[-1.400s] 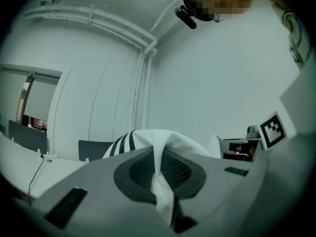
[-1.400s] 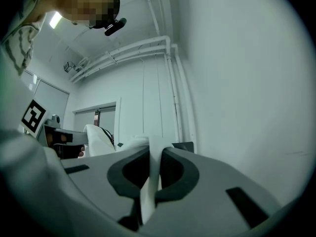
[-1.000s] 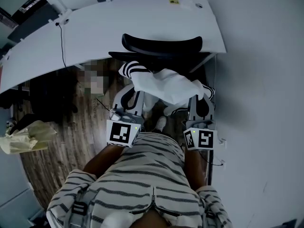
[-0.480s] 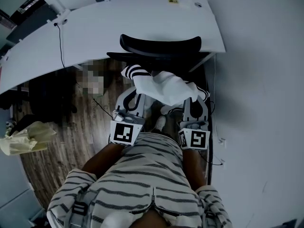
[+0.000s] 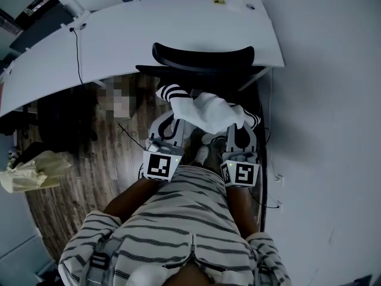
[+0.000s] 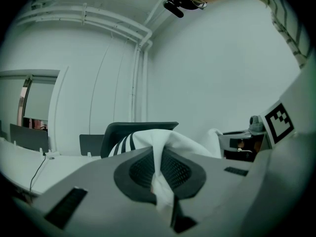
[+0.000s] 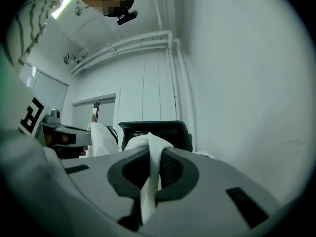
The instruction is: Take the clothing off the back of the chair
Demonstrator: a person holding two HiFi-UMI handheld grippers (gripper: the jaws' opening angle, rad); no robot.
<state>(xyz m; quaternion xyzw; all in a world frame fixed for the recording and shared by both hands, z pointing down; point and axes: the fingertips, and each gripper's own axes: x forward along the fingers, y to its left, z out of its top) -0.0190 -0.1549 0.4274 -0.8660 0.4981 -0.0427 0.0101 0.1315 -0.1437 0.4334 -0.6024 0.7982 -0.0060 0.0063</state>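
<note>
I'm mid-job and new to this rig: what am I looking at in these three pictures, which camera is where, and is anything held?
No robot here: a person in a striped shirt holds a two-jaw gripper in each hand. The head view looks steeply down from the person's head; the other two cameras ride on the grippers and look along their jaws. The left gripper and the right gripper are each shut on a white garment with striped cuffs, held on the person's side of the black chair back. Beyond stands a white desk with a cable on it.
</note>
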